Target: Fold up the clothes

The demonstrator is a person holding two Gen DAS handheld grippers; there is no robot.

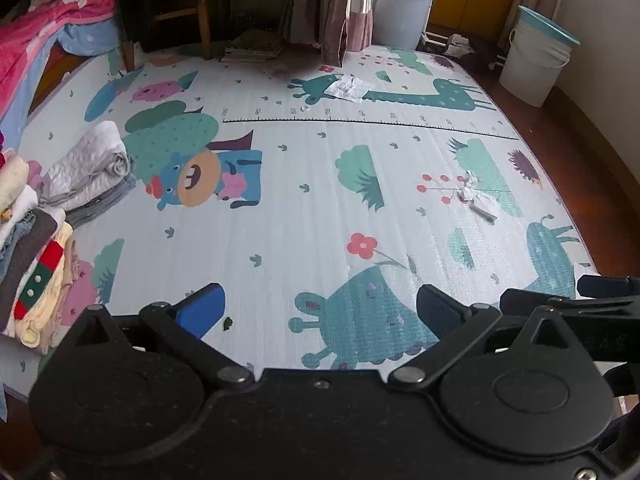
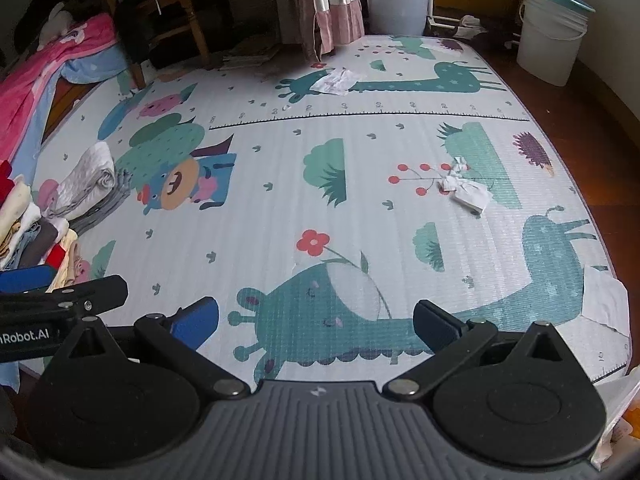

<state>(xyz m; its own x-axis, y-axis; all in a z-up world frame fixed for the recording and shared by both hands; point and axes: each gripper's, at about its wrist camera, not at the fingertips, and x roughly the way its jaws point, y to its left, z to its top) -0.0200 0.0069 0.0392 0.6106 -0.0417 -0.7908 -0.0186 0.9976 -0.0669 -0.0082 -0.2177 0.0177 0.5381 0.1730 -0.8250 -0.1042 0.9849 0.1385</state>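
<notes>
The clothes sit in a folded stack (image 1: pixel 32 272) at the play mat's (image 1: pixel 280 216) left edge, cut off by the frame so I can't see it all. A rolled grey-white piece (image 1: pixel 88 168) lies just behind it. Left gripper (image 1: pixel 320 308) and right gripper (image 2: pixel 316 320) both hover over the mat's near edge, jaws spread wide, holding nothing. Two crumpled paper scraps (image 2: pixel 466 190) lie further out; can't tell what they are.

On the play mat (image 1: pixel 304 216), a stack of folded clothes (image 1: pixel 28 264) sits at its near left edge, a rolled garment (image 1: pixel 92 164) just behind the stack. A crumpled paper (image 1: pixel 478 196) lies toward the mat's right; another paper (image 1: pixel 348 88) lies at its far side. Two buckets (image 1: pixel 534 56) stand beyond the mat's far right corner.
</notes>
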